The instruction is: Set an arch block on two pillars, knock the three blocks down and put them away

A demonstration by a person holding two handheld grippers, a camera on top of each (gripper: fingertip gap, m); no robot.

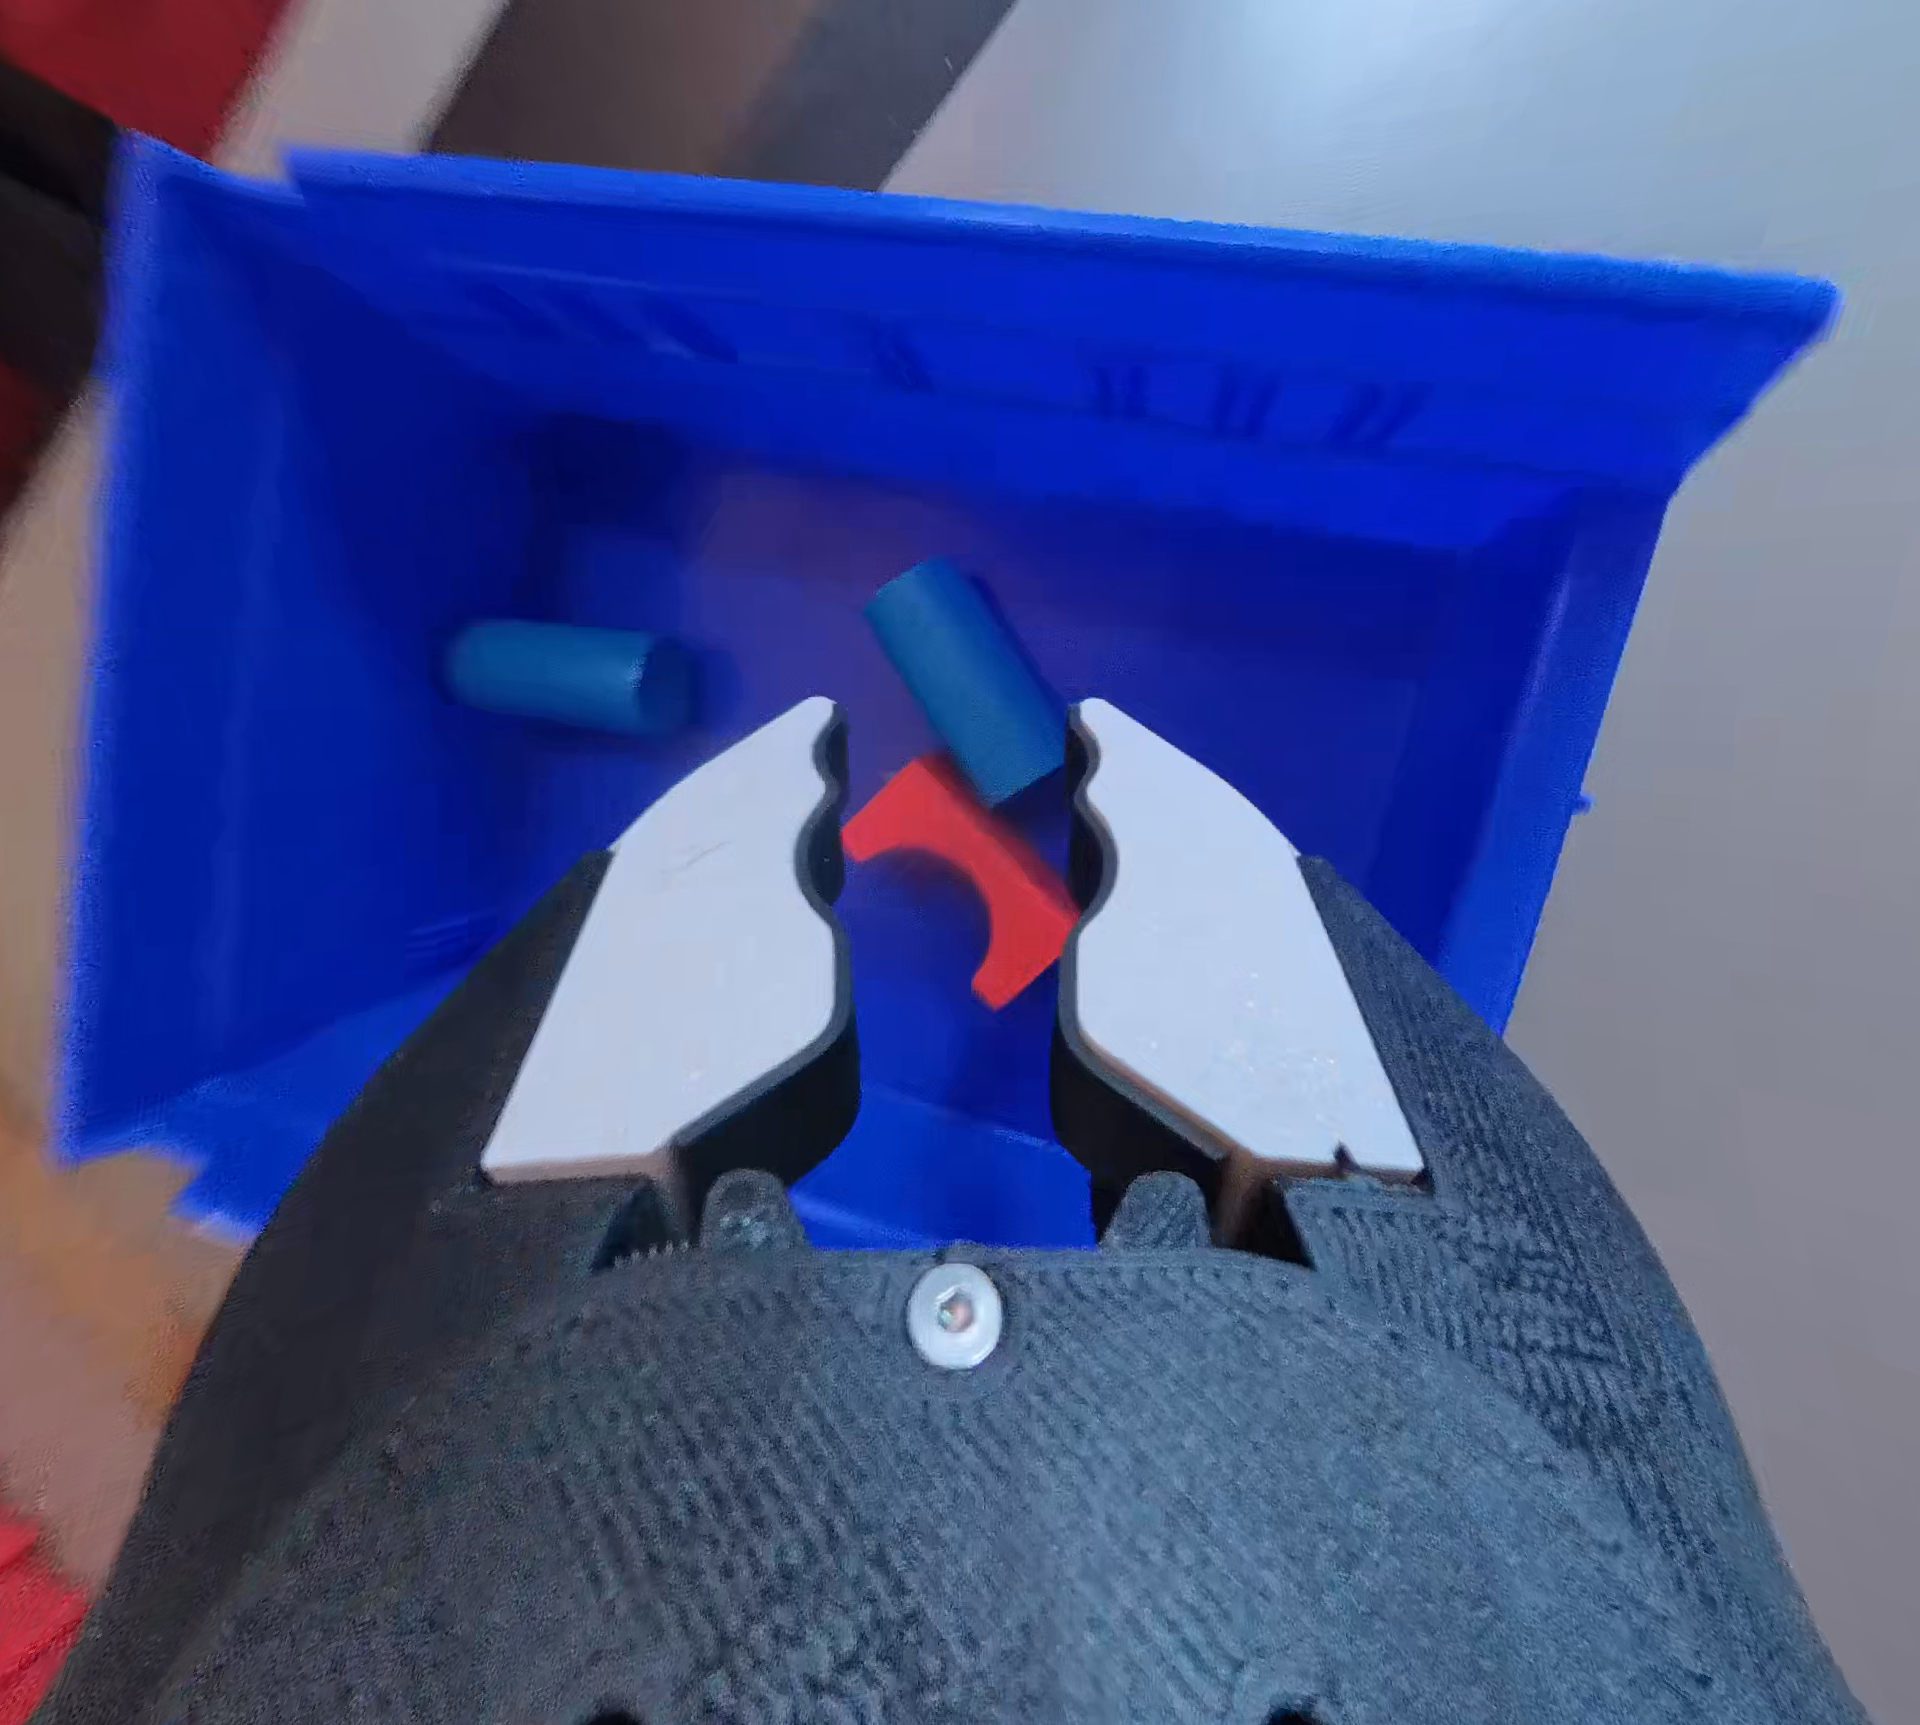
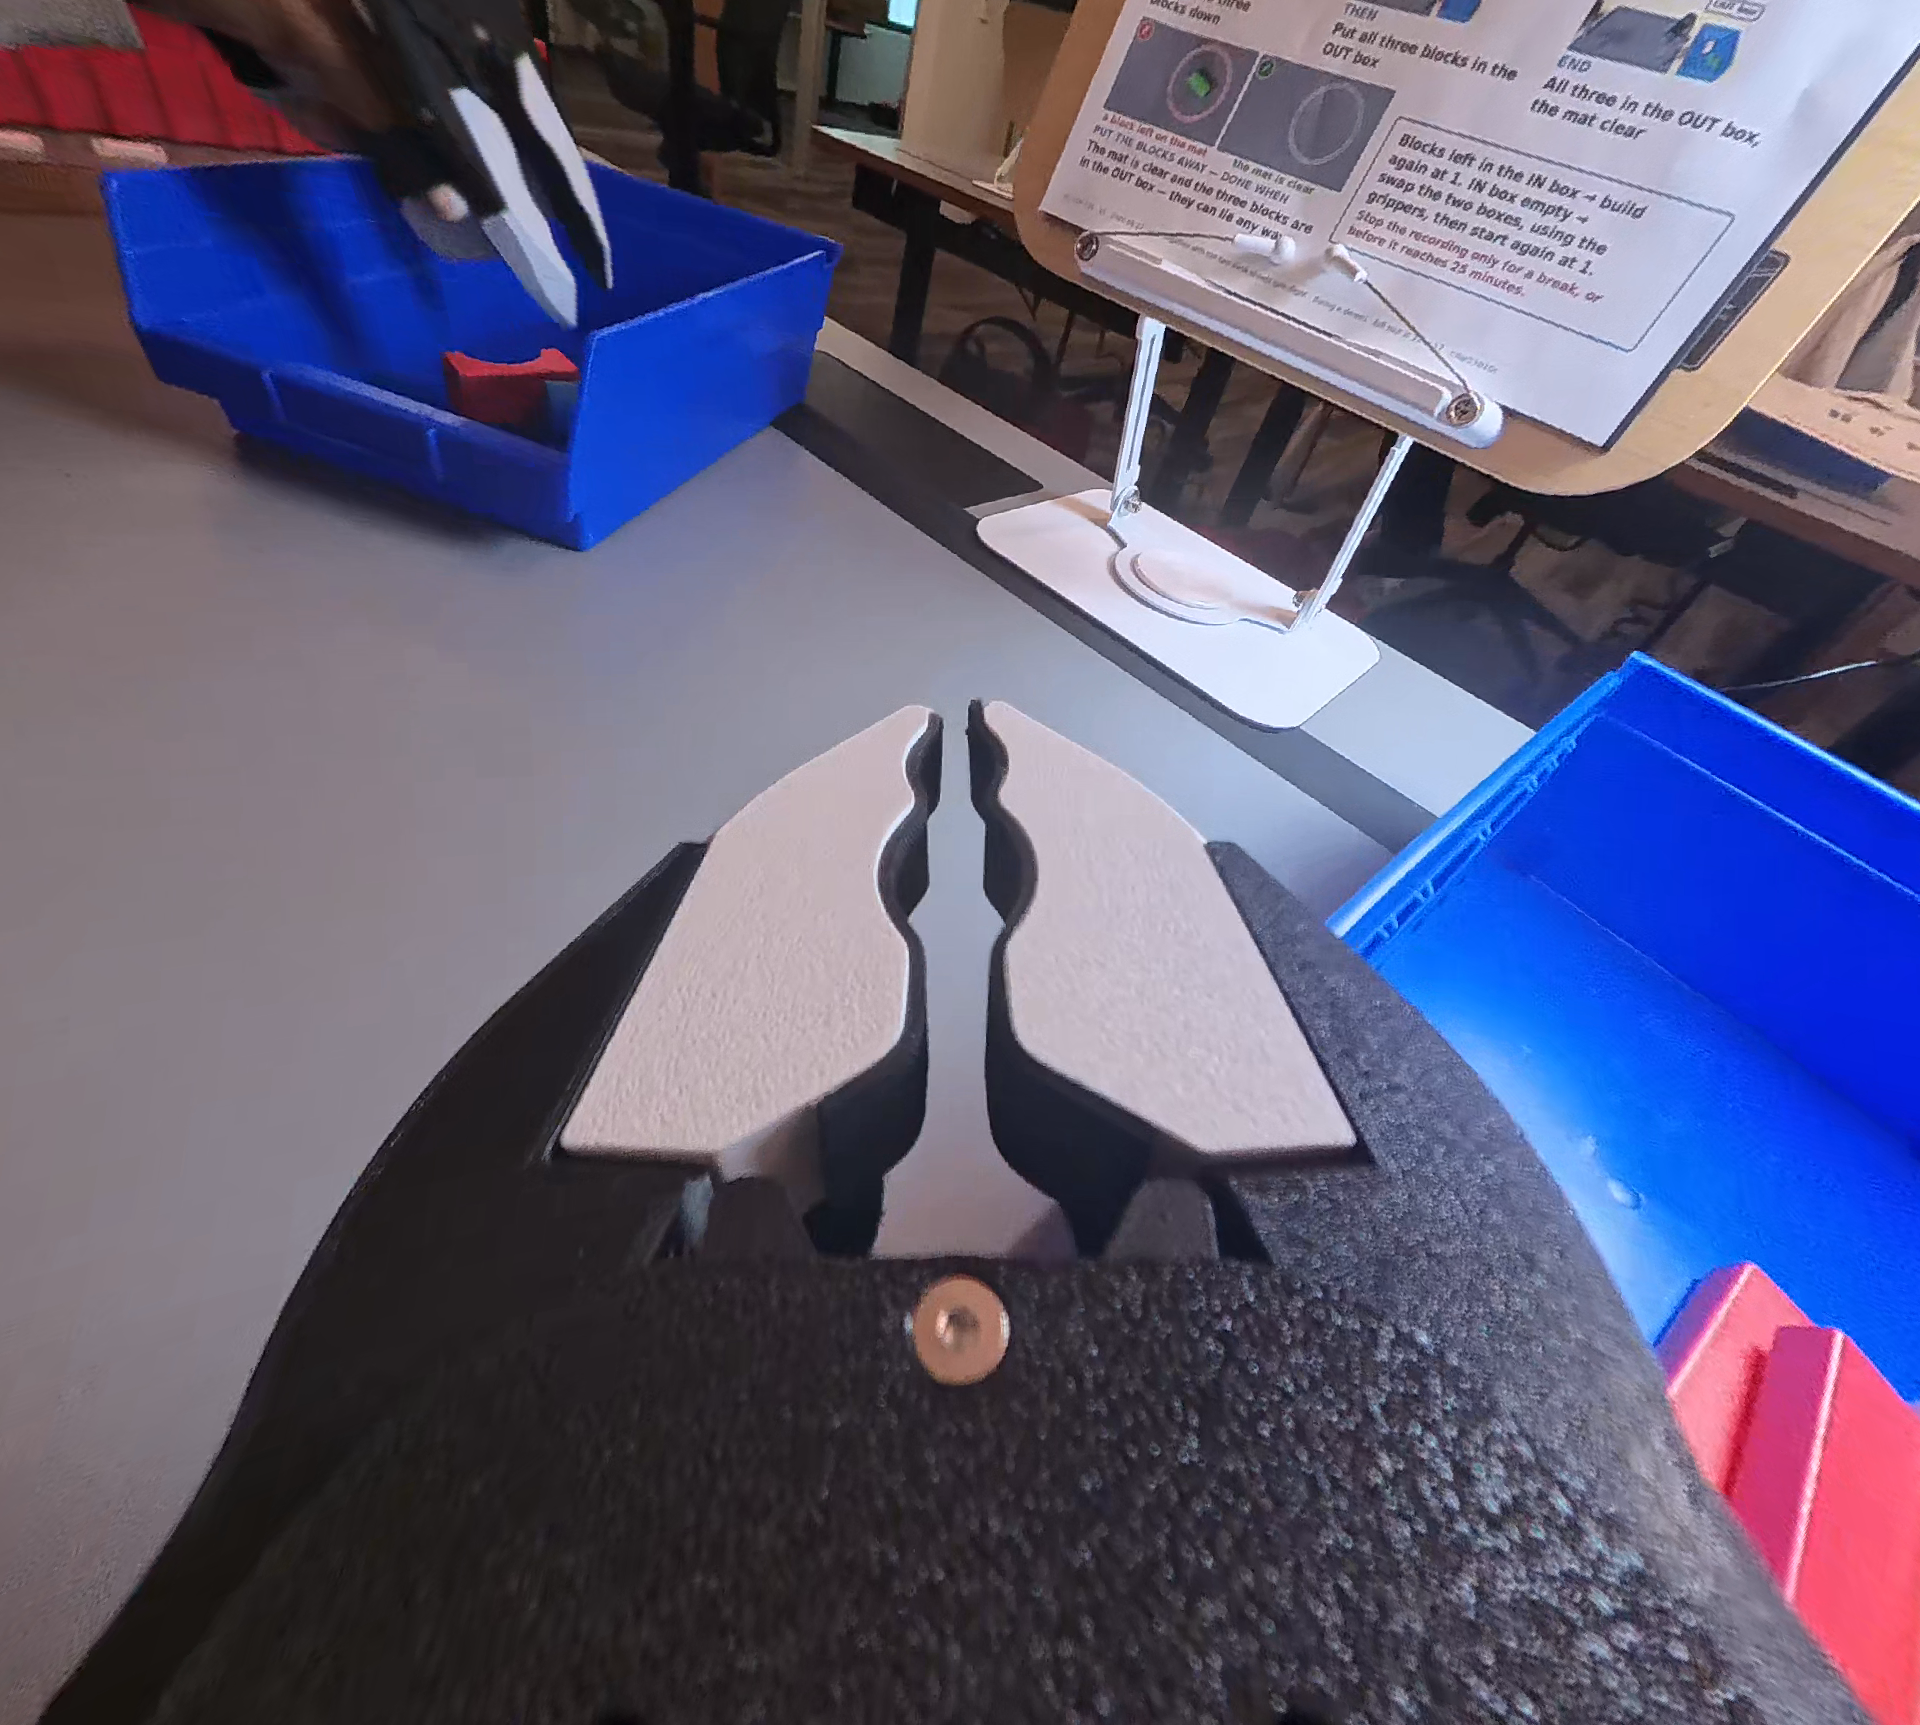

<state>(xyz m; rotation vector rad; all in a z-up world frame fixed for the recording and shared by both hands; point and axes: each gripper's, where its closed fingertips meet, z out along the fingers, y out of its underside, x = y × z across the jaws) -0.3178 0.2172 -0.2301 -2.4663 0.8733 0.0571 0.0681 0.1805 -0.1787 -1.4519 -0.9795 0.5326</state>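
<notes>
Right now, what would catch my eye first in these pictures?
The bright blue bin under the left gripper, holding a red arch block and two blue cylinders. Then the instruction sheet propped on a white stand beyond the right gripper.

The right gripper hung low over the grey bench, its jaws nearly closed with a thin gap and nothing between them. Far ahead to its left, the left gripper pointed down into a blue bin holding a red arch block. Just to its right stood a second blue bin, with a red block at the near corner. Ahead and right, a white stand carried an instruction sheet.
</notes>
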